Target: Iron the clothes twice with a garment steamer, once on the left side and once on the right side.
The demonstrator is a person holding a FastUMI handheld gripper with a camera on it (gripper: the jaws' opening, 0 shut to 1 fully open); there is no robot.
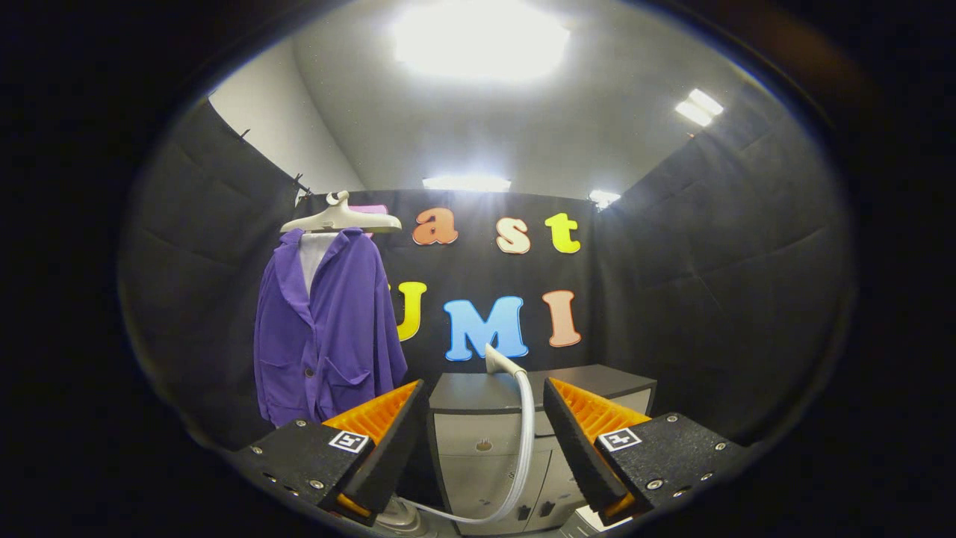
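A purple jacket (325,329) hangs on a pale hanger (340,219) against the booth's black wall, beyond and above my left finger. The steamer head (499,362) stands upright on a cabinet straight ahead of the fingers. Its pale hose (523,448) curves down between the fingers to a base (399,517) near the left finger. My gripper (484,400) is open, nothing between its fingers, and it stands well short of the steamer head.
A grey cabinet (590,381) with drawers and a dark top stands ahead, against the back wall. Black cloth walls close in on the left, back and right. Bright ceiling lights shine overhead.
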